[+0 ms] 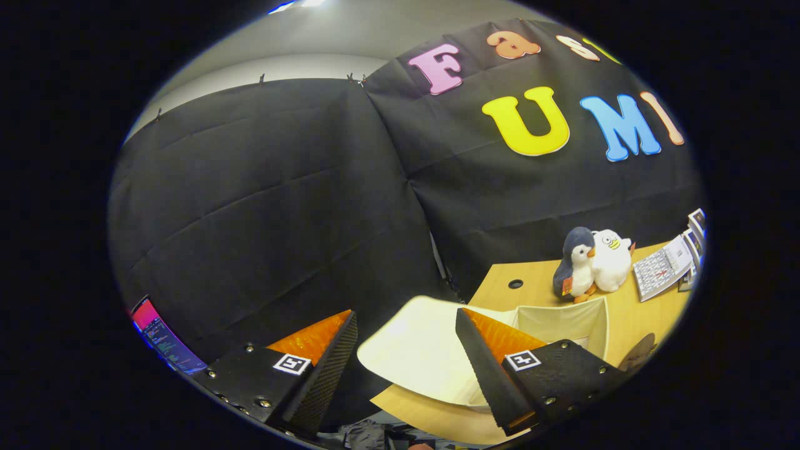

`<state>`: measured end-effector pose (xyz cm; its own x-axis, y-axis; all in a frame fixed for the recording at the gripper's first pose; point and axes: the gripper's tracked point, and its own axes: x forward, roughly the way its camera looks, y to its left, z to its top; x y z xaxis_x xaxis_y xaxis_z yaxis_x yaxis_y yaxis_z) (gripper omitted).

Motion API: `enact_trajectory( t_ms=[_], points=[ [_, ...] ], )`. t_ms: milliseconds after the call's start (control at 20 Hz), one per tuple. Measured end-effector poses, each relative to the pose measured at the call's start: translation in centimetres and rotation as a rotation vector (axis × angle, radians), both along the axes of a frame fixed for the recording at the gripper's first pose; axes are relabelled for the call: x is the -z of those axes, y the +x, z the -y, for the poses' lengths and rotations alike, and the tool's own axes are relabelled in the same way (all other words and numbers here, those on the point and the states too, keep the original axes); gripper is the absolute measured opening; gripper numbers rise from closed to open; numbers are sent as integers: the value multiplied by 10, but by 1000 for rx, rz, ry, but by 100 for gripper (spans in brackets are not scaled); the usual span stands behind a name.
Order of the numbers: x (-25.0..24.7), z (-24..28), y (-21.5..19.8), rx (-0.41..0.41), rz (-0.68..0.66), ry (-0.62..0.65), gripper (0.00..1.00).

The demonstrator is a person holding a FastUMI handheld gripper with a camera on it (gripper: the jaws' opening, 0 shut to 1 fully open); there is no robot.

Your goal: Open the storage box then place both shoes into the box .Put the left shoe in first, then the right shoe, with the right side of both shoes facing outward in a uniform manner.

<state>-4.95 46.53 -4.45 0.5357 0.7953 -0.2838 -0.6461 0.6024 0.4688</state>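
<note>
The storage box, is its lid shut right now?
No, the storage box is open, its lid swung up between the open gripper fingers, and the pale inside wall shows.

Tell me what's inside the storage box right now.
The storage box stands open, its lid swung up between the open jaws of the gripper. Just its pale inner wall shows; no shoe is visible, though the lid and one finger cover the bottom.

We can read no text here: the square coded markers (292, 364) on the jaws carry only patterns, and the printed sheet (661, 269) on the bench is too small to read.
</note>
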Motion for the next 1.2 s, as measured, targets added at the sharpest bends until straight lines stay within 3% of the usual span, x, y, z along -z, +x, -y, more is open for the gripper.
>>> enact_trajectory(
  t_ms=[350, 800, 1200],
  points=[
    [6, 95, 40, 165, 118, -111, 97],
    [50, 239, 92, 408, 104, -226, 97],
    [123, 319, 107, 488, -6, -307, 98]
  ],
)
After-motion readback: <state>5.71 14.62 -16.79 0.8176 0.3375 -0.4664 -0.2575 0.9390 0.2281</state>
